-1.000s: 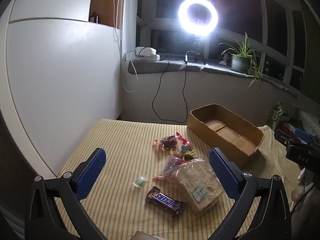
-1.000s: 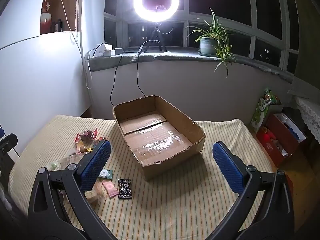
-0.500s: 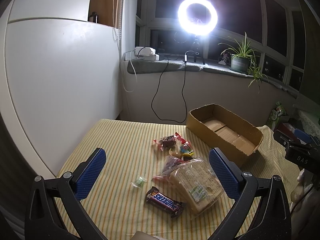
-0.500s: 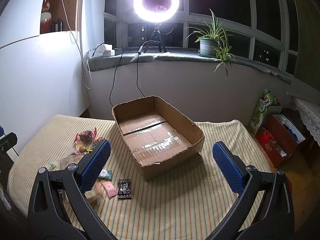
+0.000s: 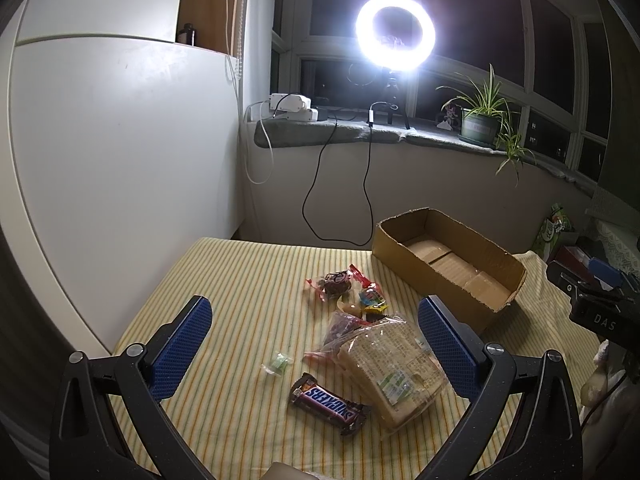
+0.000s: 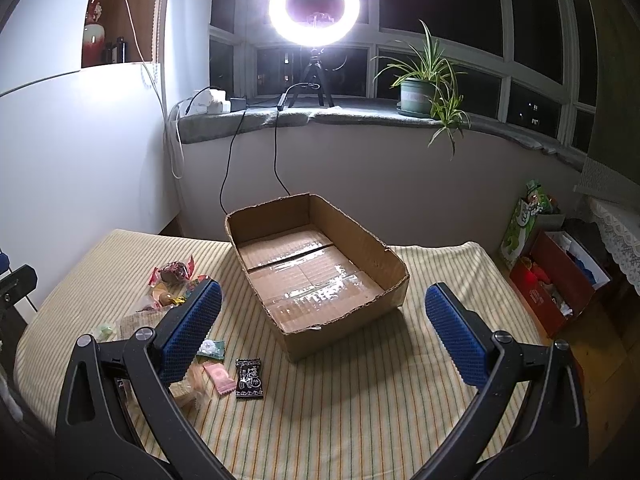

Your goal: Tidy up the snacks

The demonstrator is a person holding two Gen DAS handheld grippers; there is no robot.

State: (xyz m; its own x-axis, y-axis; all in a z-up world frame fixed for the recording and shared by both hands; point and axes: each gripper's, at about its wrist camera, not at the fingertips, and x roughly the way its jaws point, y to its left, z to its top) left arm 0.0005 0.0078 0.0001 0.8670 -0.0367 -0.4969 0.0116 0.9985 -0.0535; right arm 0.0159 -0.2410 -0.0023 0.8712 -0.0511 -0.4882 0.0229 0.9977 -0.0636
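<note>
Left gripper (image 5: 314, 344): fingers wide, empty.
Right gripper (image 6: 322, 330): fingers wide, empty.
Clear-wrapped bread slices (image 6: 188, 390): partly hidden behind right gripper's finger.

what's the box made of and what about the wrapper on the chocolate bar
Box: brown corrugated cardboard, matte, with ragged cut edges and glossy clear tape along the bottom seam. Chocolate bar wrapper: looks like thin glossy plastic film, brown, printed and crimped at the ends.

Matt brown corrugated cardboard is forming the box (image 6: 316, 276), glossy tape shining across its floor. The table cover (image 6: 360, 412) is showing ribbed, striped cloth. The Snickers bar (image 5: 329, 403) and bread bag (image 5: 394, 372) are gleaming in plastic film. Textured blue pads (image 5: 182, 346) are facing the matt black fingers.
</note>
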